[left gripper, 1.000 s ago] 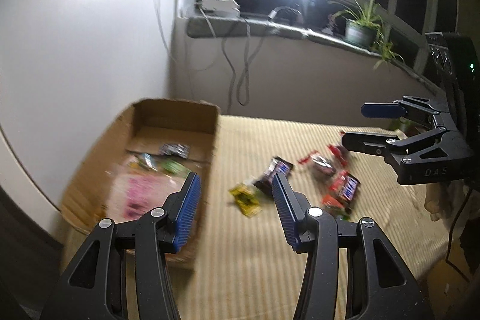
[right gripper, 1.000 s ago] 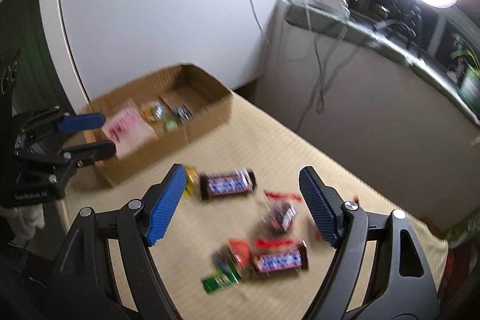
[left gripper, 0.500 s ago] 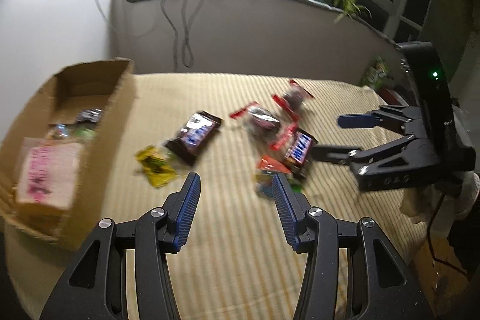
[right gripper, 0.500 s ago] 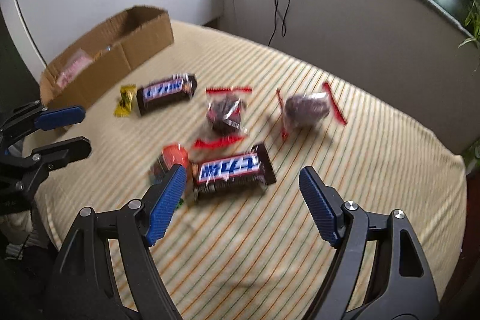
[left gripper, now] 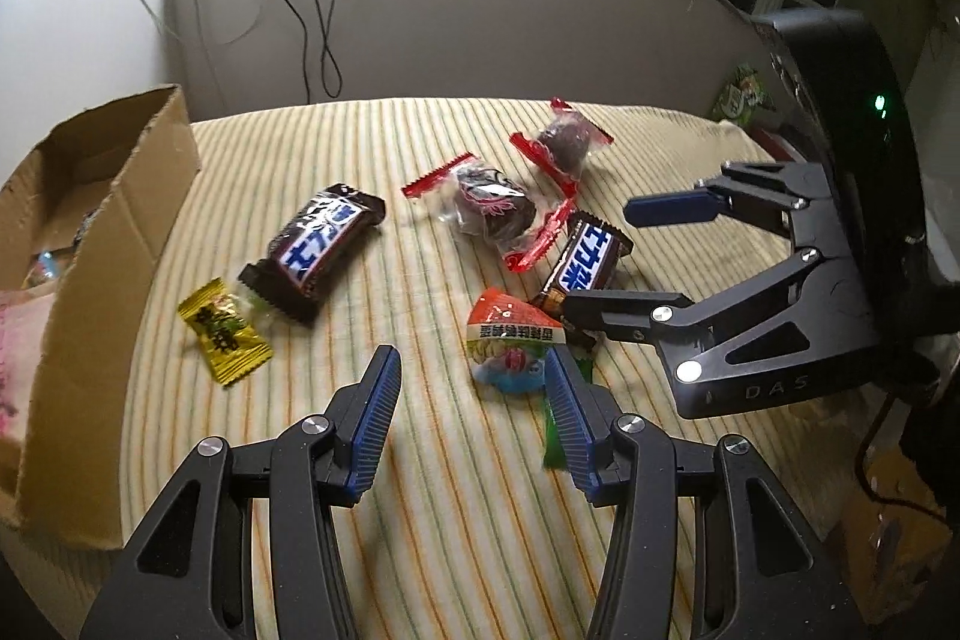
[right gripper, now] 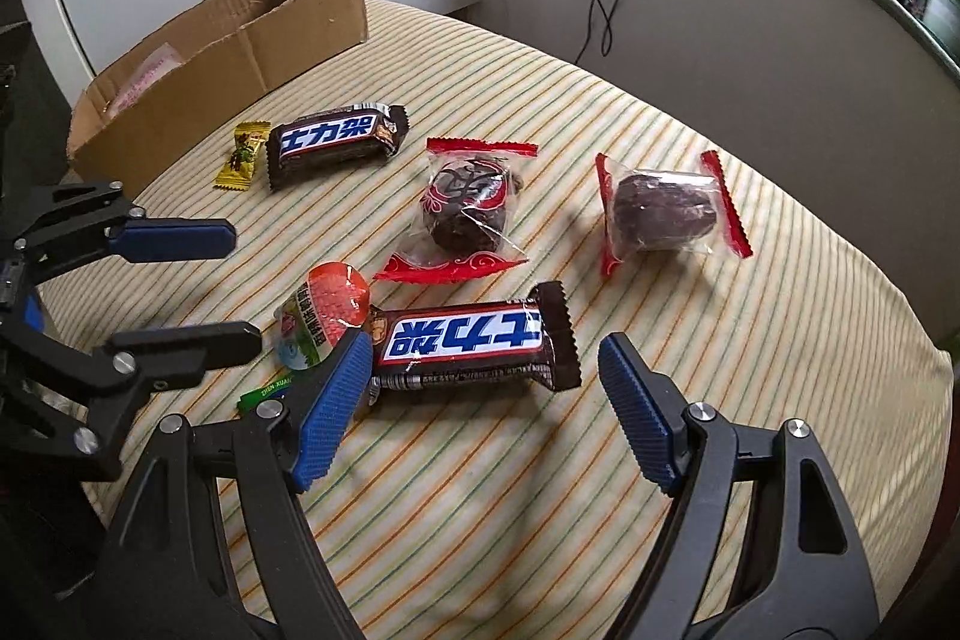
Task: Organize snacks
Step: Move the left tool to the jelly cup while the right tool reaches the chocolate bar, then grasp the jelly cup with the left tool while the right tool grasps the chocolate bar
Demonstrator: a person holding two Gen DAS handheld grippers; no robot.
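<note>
Landmark: cardboard box (right gripper: 252, 40), open-topped, at the far left edge of the striped tablecloth (right gripper: 690, 400); a pink packet (right gripper: 147, 70) lies inside it.
Left gripper (left gripper: 471, 421): jaws spread apart, nothing between them, hovering over the cloth on the side away from the box; its right finger is just beside the jelly cup.
Right gripper (right gripper: 483, 403): jaws wide apart, empty, poised low over the nearer Snickers bar (right gripper: 471, 343), which lies crosswise in front of its fingertips.
Farther Snickers bar (right gripper: 336, 142): on the cloth close to the box, untouched.
Yellow candy (right gripper: 243, 154): touching the box-side end of the farther bar.
Jelly cup (right gripper: 321, 316): red-topped, touching the box-side end of the nearer bar; a green wrapper (left gripper: 555, 430) pokes out beneath it.
Red-edged clear packets: one (right gripper: 465, 211) mid-cloth beyond the nearer bar, the other (right gripper: 666, 214) farthest from the box; each holds a dark round sweet.
</note>
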